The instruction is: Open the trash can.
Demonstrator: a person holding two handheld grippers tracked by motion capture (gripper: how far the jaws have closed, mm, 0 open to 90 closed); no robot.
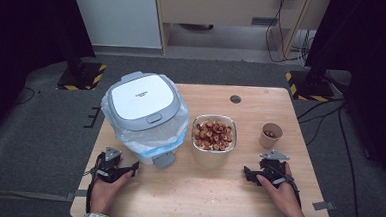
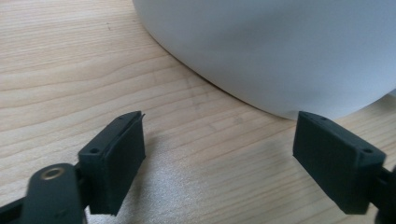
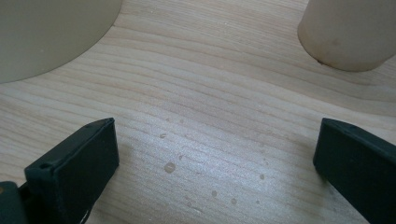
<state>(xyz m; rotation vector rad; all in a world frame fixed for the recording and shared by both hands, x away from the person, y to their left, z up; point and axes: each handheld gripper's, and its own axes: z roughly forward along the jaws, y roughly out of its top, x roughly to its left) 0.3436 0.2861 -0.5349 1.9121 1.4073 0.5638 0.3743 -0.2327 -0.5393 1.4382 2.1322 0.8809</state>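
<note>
Nothing had been picked up yet, by the look of it; all the work lay ahead. The left gripper (image 1: pixel 130 168) rested on the pale wooden table (image 1: pixel 212 189), its jaws spread wide and empty, and just ahead of it stood the white lidded bin lined with a clear plastic bag (image 1: pixel 143 111), lid closed. Between the grippers sat the clear square tub of reddish-brown dried fruit (image 1: pixel 214 134), well filled. The right gripper (image 1: pixel 247 172) also lay spread and empty, the small tan paper cup (image 1: pixel 271 135) just beyond it.
</note>
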